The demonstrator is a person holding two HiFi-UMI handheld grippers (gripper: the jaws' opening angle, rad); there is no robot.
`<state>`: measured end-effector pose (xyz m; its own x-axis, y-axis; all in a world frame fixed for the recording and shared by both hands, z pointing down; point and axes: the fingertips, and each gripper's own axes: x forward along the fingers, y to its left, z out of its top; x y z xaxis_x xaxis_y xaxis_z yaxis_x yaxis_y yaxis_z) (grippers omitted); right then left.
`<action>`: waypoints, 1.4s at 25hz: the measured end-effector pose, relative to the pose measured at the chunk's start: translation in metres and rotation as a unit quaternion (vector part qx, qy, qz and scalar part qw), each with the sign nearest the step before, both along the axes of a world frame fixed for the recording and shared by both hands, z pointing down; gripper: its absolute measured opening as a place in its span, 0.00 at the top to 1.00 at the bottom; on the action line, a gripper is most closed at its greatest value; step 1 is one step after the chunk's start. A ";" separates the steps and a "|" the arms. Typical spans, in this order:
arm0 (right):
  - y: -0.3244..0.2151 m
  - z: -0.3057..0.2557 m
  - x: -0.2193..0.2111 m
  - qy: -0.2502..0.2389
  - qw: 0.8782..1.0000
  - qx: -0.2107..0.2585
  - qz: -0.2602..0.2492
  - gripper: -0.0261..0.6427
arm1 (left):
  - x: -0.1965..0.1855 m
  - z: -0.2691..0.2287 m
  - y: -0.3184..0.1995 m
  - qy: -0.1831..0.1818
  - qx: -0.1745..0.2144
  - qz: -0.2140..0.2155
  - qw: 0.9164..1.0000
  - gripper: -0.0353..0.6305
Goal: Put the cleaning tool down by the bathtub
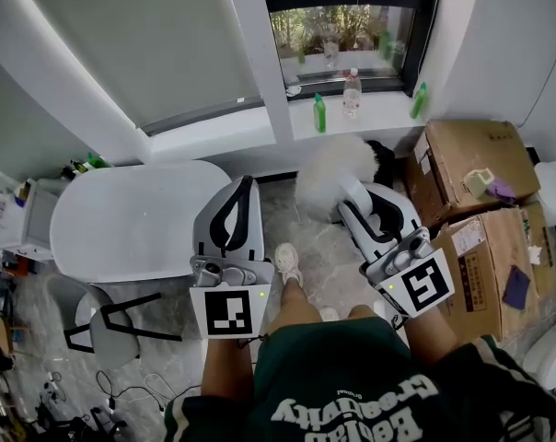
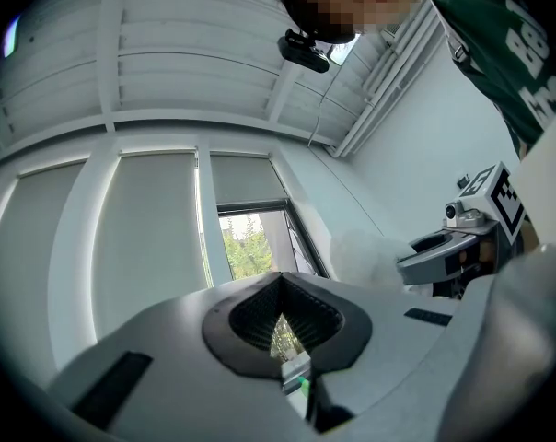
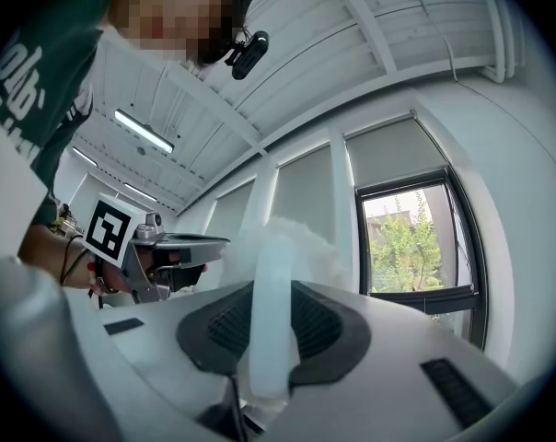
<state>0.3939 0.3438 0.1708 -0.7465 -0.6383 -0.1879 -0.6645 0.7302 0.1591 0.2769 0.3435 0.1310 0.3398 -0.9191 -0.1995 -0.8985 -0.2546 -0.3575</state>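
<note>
downward head view (window [image 1: 344, 21] shared)

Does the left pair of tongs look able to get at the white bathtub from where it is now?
Probably yes. The left tongs are shut on nothing, and the bathtub lies close on their left with nothing in between. The fluffy duster is in the right tongs, on the other side.

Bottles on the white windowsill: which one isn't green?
The clear plastic bottle with a red cap, taller than the others, standing between the left green bottle and the right green bottle.
</note>
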 end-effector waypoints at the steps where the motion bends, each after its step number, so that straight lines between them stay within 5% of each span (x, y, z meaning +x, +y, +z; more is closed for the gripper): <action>1: -0.003 0.000 0.000 -0.001 1.000 0.001 0.001 0.82 | 0.001 0.001 -0.003 0.002 0.000 0.001 1.000 0.94; 16: -0.082 0.009 -0.019 -0.012 1.000 0.005 0.010 0.82 | -0.016 0.011 -0.086 -0.002 0.007 0.015 1.000 0.94; 35: -0.328 0.007 -0.153 0.002 0.999 -0.007 0.031 0.82 | -0.144 0.014 -0.356 -0.020 -0.010 0.046 0.999 0.94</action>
